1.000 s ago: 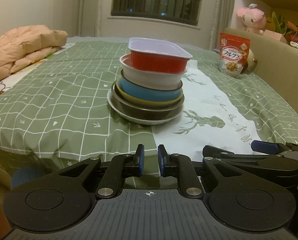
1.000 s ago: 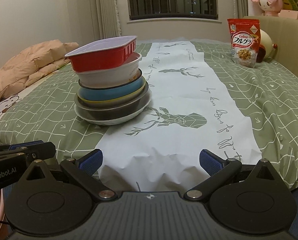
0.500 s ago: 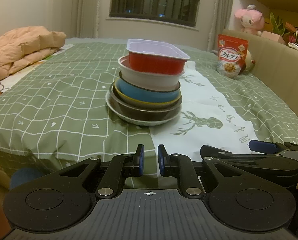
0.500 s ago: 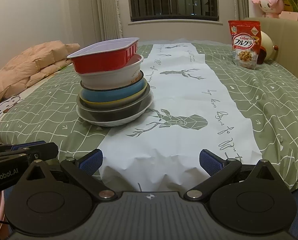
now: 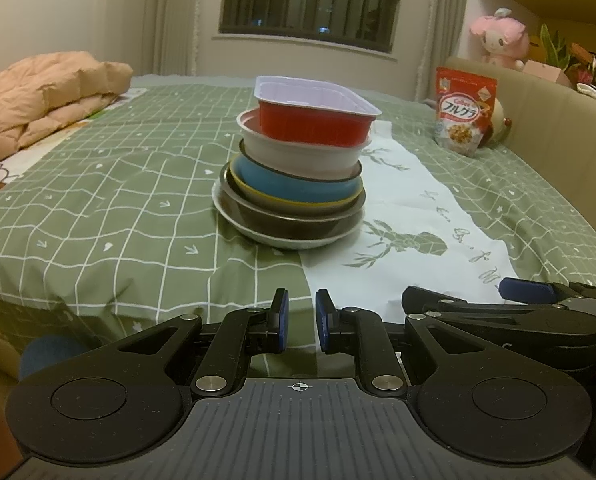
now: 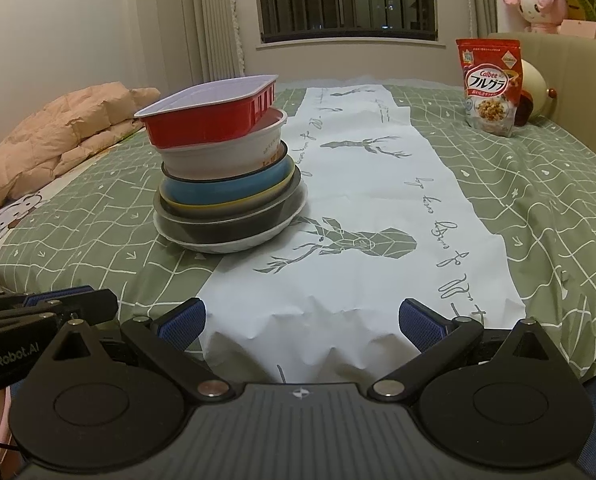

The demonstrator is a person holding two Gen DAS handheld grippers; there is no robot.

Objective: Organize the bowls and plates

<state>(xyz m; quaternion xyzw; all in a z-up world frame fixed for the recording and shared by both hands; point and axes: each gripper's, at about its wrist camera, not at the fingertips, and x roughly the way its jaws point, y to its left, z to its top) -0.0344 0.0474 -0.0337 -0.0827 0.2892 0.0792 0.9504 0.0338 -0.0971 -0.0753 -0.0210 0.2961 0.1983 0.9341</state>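
Dishes (image 5: pixel 294 176) sit nested in one stack on the bed (image 5: pixel 98 208), looming slightly nearer than a second ago, while left claw (image 5: pixel 300 320) is almost closed and empty, right claw (image 6: pixel 302 320) wide open and empty.

From my right wrist cam: right gripper (image 6: pixel 301 318) jaws spread wide, nothing between them, hovering at the near edge of the bed (image 6: pixel 546 216). Stack of dishes (image 6: pixel 228 176) sits ahead-left, straddling the left edge of the white runner (image 6: pixel 378 200): white plate at the bottom, dark bowl, yellow and blue bowls, white bowl, red tray (image 6: pixel 214 118) on top, tilted. Cereal bag (image 6: pixel 490 86) upright near the far right corner. Left gripper (image 6: pixel 46 306) just pokes in at lower left, can't read its jaws
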